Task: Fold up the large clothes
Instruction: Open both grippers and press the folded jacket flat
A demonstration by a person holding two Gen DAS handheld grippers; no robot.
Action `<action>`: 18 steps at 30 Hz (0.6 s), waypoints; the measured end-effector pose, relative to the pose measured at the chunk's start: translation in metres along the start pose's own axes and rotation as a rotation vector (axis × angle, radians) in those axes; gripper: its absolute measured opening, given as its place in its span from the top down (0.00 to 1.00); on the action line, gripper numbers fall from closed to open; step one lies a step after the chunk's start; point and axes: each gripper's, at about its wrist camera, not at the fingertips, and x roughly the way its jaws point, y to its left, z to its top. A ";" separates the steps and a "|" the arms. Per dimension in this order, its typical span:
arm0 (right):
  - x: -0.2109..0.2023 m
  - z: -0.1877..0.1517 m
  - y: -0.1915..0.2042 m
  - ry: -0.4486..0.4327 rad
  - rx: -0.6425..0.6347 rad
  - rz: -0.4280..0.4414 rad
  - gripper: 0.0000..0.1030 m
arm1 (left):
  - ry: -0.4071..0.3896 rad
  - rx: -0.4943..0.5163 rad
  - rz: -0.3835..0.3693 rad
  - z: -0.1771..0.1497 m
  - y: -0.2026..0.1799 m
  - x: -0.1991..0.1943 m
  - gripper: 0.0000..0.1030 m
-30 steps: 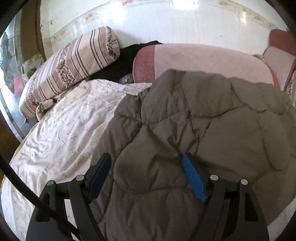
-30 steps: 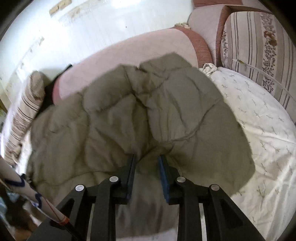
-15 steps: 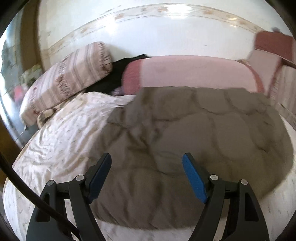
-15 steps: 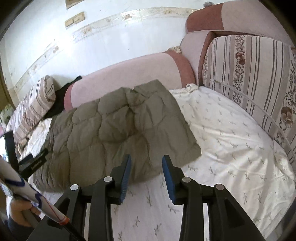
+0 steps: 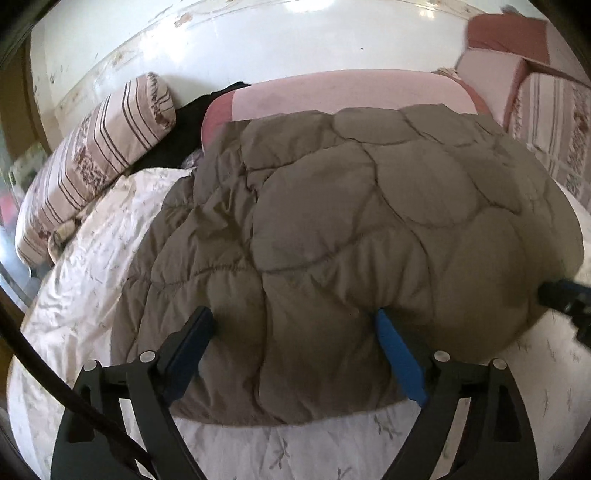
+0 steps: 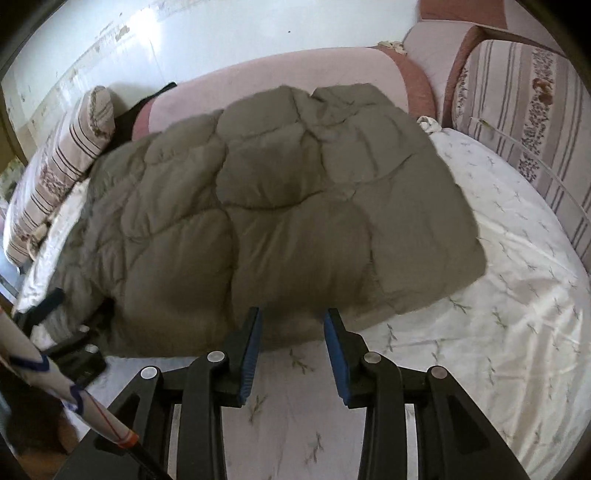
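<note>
Lying mid-frame on the white sheet point(image 6: 498, 314), quilted brown jacket point(image 6: 295, 206): puffy, soft, likely springy; best pinched at the near hem. Left gripper point(image 5: 295, 317) wide apart, right gripper point(image 6: 291, 314) half-spread, both empty.

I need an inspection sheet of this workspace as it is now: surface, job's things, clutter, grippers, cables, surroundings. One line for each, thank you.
Surface: bed with white sprig-print sheet, wrinkled at the left side.
Job's things: olive quilted jacket lying flat on the sheet, its far edge against the pink bolster.
Clutter: dark garment behind the jacket, beside the striped pillow.
Grippers: left gripper open, fingers astride the jacket's near edge; right gripper open at the near edge, not clamped.
Cables: black cable crossing the lower left of the left wrist view.
Surroundings: white wall; striped floral cushion on the right.
</note>
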 end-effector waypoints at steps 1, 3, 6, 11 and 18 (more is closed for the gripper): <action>0.008 0.002 0.001 0.008 -0.001 -0.011 0.63 | 0.005 -0.003 0.005 0.002 -0.001 0.004 0.12; 0.019 0.006 -0.001 0.015 0.016 -0.008 0.63 | 0.011 -0.001 0.025 0.005 -0.004 0.012 0.11; 0.027 0.013 -0.002 0.004 0.023 -0.007 0.63 | 0.006 -0.006 0.040 0.008 -0.007 0.021 0.09; 0.036 0.015 0.000 0.011 0.010 -0.022 0.63 | -0.007 -0.020 0.026 0.012 -0.002 0.025 0.08; 0.005 0.019 -0.006 -0.038 0.019 -0.009 0.34 | -0.065 -0.029 0.016 0.019 0.010 -0.004 0.08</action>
